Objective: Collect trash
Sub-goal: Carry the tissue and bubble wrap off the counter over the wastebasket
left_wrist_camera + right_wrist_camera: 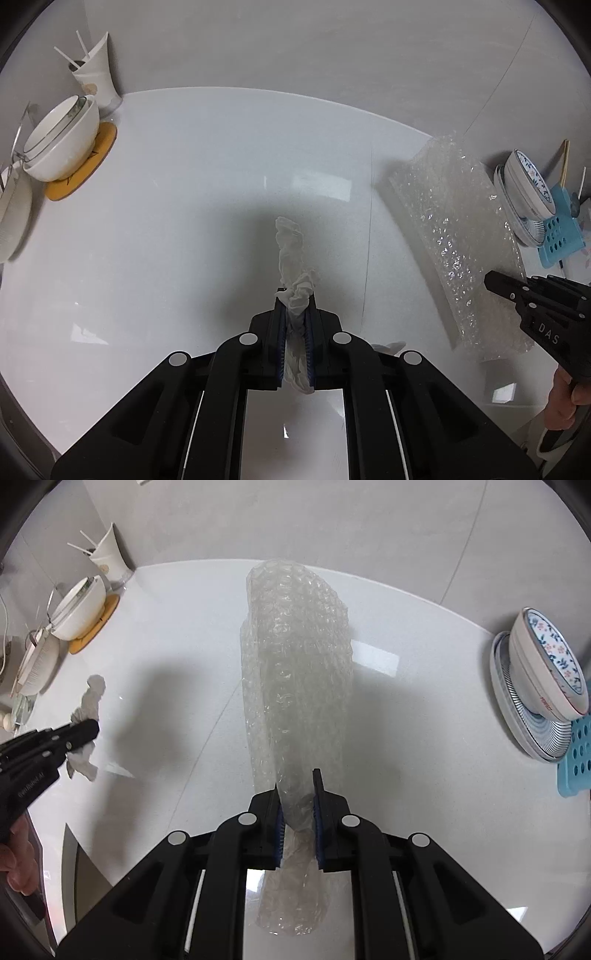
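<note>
The left gripper [294, 299] is clamped on a crumpled white tissue [293, 254], which is squeezed between the blue pads and sticks out past the fingertips toward the middle of the white table [184, 221]. In the right wrist view the same tissue [86, 731] hangs from the black fingers above the table's left side, its shadow falling on bare surface beside it.

The right gripper [298, 781] is closed on a long roll of bubble wrap [295, 672]. The roll runs straight ahead from the jaws toward the table's far curved edge and also trails back under the gripper body. From the left wrist view the bubble wrap [458, 236] spans the right side of the table, with the right gripper [495, 282] at its near end.

The middle of the table between the two grippers is bare. Crockery sits only along the sides. At the left edge, a white bowl [62, 136] rests on a yellow mat [83, 164], with a white cup [98, 74] holding sticks behind it at the far left corner against the wall. At the right edge, a patterned bowl [546, 664] leans on a striped plate [524, 716], just beside a blue perforated rack [578, 753].
</note>
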Demonstrator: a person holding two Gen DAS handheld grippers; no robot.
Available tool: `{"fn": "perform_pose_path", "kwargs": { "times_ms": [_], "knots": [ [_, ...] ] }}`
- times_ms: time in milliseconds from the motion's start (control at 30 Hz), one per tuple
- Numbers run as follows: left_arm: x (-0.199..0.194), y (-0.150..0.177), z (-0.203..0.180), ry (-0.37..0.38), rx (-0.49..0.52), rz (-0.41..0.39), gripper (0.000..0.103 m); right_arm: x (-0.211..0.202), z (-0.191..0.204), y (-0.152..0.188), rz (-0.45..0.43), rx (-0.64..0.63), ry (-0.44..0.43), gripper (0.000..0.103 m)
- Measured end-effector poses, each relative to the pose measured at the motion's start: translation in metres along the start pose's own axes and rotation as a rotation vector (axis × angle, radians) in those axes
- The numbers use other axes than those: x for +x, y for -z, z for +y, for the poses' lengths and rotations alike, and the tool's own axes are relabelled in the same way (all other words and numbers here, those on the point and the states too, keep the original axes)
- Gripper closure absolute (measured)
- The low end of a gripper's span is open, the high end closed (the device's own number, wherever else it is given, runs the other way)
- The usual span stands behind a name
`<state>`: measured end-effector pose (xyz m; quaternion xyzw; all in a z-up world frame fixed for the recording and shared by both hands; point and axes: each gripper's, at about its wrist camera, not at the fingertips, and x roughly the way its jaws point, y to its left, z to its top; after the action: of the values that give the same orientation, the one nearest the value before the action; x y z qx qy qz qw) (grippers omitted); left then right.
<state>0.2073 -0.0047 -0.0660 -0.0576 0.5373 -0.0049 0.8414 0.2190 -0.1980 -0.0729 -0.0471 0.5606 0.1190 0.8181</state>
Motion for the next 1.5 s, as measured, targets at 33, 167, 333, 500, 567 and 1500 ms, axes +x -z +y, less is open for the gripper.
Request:
{"fn": "perform_pose_path", "kwargs": {
  "times_ms": [33,167,333,500,567,1500],
  "knots": [
    [-0.002,0.001,0.001,0.004,-0.003,-0.003,0.096,-0.003,0.003,0.0,-0.005,-0.003,0.0,0.092],
    [-0.013,0.014,-0.005,0.016,-0.007,-0.008,0.095,-0.018,0.009,0.007,-0.015,-0.013,0.001,0.092],
    [-0.027,0.027,-0.018,0.034,0.014,-0.024,0.095,-0.038,0.009,0.019,-0.046,-0.018,0.02,0.092],
    [-0.039,0.042,-0.023,0.039,0.032,-0.031,0.095,-0.057,0.012,0.036,-0.073,-0.008,0.013,0.092],
    [-0.043,0.048,-0.023,0.038,0.036,-0.029,0.095,-0.061,0.012,0.041,-0.074,-0.005,0.01,0.092],
    [-0.108,0.163,0.008,0.063,0.035,-0.076,0.095,-0.123,0.067,0.161,-0.15,-0.051,-0.044,0.092]
  ]
}}
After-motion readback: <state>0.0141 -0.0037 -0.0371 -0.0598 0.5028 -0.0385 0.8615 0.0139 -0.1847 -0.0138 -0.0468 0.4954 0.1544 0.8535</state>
